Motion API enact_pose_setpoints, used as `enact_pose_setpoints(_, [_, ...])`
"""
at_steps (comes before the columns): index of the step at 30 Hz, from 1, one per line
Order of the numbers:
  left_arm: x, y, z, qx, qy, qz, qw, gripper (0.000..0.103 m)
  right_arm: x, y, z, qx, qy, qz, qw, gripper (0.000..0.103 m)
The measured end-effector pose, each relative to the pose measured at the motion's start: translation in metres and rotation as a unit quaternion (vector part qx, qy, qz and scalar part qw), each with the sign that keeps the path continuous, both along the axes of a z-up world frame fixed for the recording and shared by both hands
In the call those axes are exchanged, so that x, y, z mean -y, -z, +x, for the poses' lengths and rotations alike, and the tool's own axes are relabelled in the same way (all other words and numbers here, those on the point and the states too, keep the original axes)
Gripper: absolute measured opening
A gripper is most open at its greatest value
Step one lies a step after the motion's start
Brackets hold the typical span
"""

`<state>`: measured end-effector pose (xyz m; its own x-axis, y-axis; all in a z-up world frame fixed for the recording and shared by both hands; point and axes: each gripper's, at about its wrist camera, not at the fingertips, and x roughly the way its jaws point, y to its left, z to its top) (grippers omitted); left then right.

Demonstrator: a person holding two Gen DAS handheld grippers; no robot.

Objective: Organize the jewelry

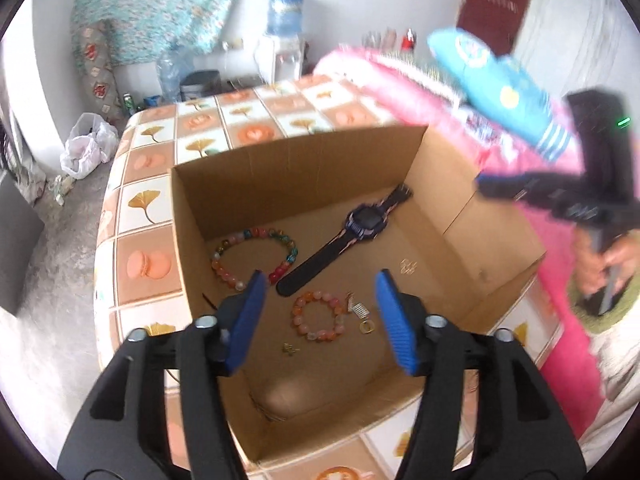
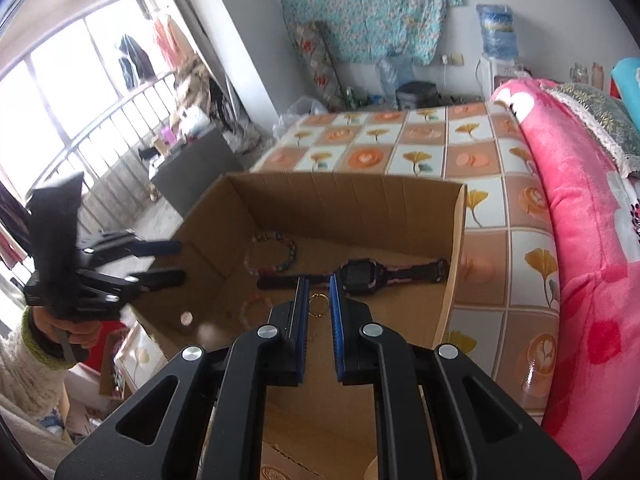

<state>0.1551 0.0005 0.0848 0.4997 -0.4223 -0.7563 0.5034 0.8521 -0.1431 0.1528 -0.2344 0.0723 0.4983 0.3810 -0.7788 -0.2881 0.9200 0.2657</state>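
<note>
An open cardboard box (image 1: 304, 160) lies on a tiled table. Inside it lie a black watch (image 1: 352, 236), a large multicoloured bead bracelet (image 1: 256, 256), a small orange bead bracelet (image 1: 318, 316), a gold ring (image 1: 367, 327), a small spring-like clip (image 1: 359, 309) and a tiny gold piece (image 1: 291, 348). My left gripper (image 1: 320, 304) is open above the small bracelet. My right gripper (image 2: 319, 300) hovers over the box (image 2: 344, 196) with its fingers a narrow gap apart, holding nothing; a gold ring (image 2: 319, 303) lies below the gap, the watch (image 2: 360, 274) just beyond.
The table has a tiled cloth (image 2: 420, 152) with leaf and coffee prints. A pink blanket (image 2: 592, 240) is piled on the right. The left gripper also shows in the right wrist view (image 2: 160, 260), at the box's left wall. A water dispenser (image 1: 284, 40) stands at the back.
</note>
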Motion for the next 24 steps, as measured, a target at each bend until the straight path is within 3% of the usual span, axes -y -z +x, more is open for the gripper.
enact_pose_setpoints(7, [-0.026,-0.005,-0.033,0.033,-0.054,-0.083,0.9945,0.07,-0.012,0.024,0.029,-0.082,-0.001,-0.048,0.995,0.011])
enact_pose_setpoints(16, [-0.05,0.009,-0.055,0.046,-0.08,-0.074,0.993,0.076,-0.038,0.031,0.035,-0.057,0.015,-0.189,0.98,0.011])
enact_pose_setpoints(21, [-0.064,0.014,-0.069,0.043,-0.095,-0.078,0.9915,0.078,-0.046,0.03,0.033,-0.044,0.021,-0.217,0.975,0.012])
enact_pose_setpoints(24, [-0.065,0.013,-0.077,0.049,-0.102,-0.076,0.9907,0.079,-0.046,0.023,0.029,-0.03,0.029,-0.227,0.973,0.018])
